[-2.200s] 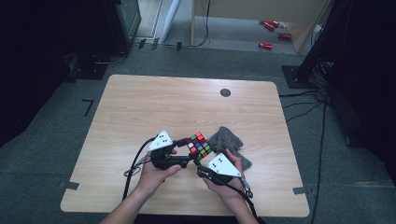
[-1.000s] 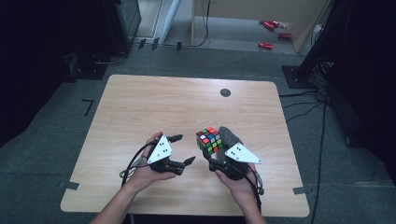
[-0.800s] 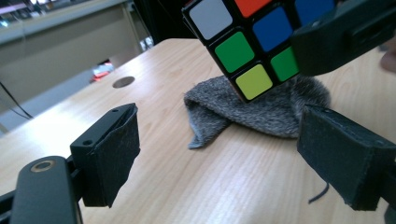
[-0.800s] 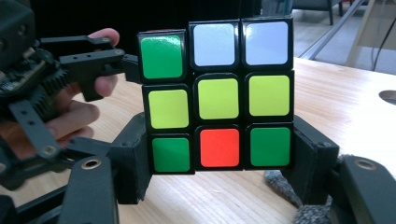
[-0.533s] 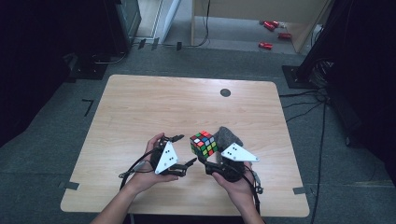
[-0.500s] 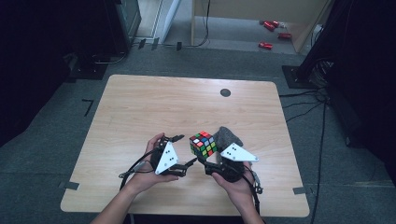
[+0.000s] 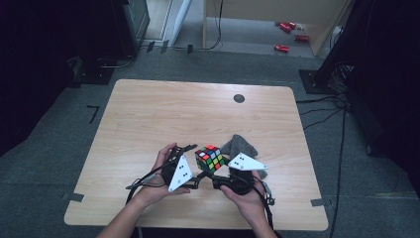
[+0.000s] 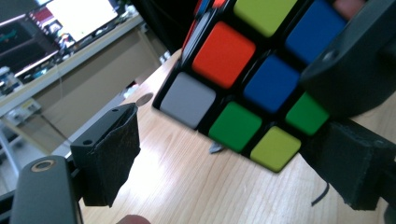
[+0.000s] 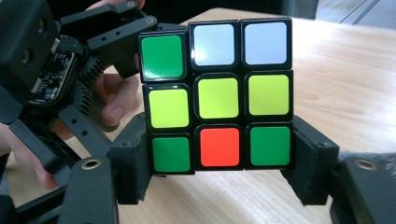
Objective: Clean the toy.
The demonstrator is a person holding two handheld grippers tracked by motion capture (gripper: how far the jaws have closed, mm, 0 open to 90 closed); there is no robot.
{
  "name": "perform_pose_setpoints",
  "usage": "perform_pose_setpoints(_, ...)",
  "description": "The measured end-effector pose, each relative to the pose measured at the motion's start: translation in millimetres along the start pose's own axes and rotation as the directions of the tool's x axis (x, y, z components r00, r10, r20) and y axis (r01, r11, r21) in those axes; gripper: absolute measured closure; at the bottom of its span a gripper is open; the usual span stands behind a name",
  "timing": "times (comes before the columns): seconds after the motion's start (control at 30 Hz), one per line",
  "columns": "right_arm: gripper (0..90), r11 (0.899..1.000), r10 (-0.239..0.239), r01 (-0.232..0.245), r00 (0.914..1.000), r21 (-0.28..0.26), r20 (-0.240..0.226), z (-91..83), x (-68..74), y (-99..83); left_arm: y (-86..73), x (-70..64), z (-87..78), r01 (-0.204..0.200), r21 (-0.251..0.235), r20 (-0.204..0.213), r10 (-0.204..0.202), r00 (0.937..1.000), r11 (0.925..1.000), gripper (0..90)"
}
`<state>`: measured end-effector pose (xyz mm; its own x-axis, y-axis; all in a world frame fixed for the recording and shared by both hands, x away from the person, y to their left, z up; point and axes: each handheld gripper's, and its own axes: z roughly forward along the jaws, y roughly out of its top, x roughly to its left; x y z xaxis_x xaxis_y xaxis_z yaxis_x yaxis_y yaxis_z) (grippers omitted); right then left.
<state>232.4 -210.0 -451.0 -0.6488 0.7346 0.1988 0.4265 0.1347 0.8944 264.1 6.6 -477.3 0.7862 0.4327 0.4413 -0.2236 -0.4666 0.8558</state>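
Two grippers meet at one puzzle cube (image 7: 210, 158), which sits lifted just above the lower middle of the wooden table (image 7: 163, 114) in the high view. The right gripper (image 7: 218, 179) comes up from the lower centre of that frame, held in a hand (image 7: 245, 198), with its grey three-cornered plate (image 7: 246, 162) lying to the right of the cube. In the right gripper view its two black jaws press the bottom row of the cube (image 9: 217, 97) from both sides, so this claw is clamped on the cube; the face turned to the camera shows green, white and white squares on top, three yellow-green ones across the middle, and green, red, green below. The left gripper (image 7: 194, 166) lies left of the cube in the high view, held in the other hand (image 7: 161, 173), its plate tilted on edge. In the left gripper view its jaws stand spread wide, the left pad (image 8: 112, 156) clear of the cube (image 8: 247, 81) and the right one close by the cube's lower right corner; whether that pad touches the cube is unclear. A crumpled grey cloth (image 7: 239, 147) rests on the table just behind and right of the cube, partly under the right gripper's plate.
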Motion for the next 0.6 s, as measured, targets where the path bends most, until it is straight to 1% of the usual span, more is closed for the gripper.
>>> perform_pose_setpoints(0.03, 34.3, 1.0, 0.004, -0.004, 1.0, 0.009, -0.007, 0.8, -0.3, -0.3, -0.2, -0.8, 0.3, -0.009, -0.003, 0.004, 0.009, 1.0, 1.0, 14.3)
perform_pose_setpoints(0.13, 34.3, 0.999, 0.024, -0.024, 0.9994, 0.025, -0.024, 2.5, -1.6, -0.9, -2.4, -4.2, 1.7, -0.055, -0.013, -0.001, 0.055, 0.9985, 0.9984, 19.8)
perform_pose_setpoints(0.2, 34.3, 0.998, 0.045, -0.044, 0.9984, 0.037, -0.035, 2.8, -3.0, -1.1, -3.6, -6.0, 1.9, -0.069, -0.023, 0.01, 0.069, 0.9975, 0.9973, 25.9)
perform_pose_setpoints(0.33, 34.2, 0.995, 0.087, -0.084, 0.9945, 0.049, -0.058, 2.6, -7.7, -1.3, -5.5, -6.6, 3.2, -0.097, -0.019, -0.001, 0.097, 0.9953, 0.9951, 28.7)
perform_pose_setpoints(0.5, 33.9, 0.993, 0.106, -0.102, 0.9925, 0.056, -0.061, 4.1, -10.2, -2.6, -6.5, -8.0, 4.7, -0.112, -0.011, -0.005, 0.112, 0.9937, 0.9936, 30.1)
perform_pose_setpoints(0.6, 33.2, 0.991, 0.133, -0.13, 0.9885, 0.043, -0.072, 3.7, -13.0, -3.1, -5.6, -7.1, 4.7, -0.093, -0.003, -0.002, 0.093, 0.9957, 0.9957, 31.8)
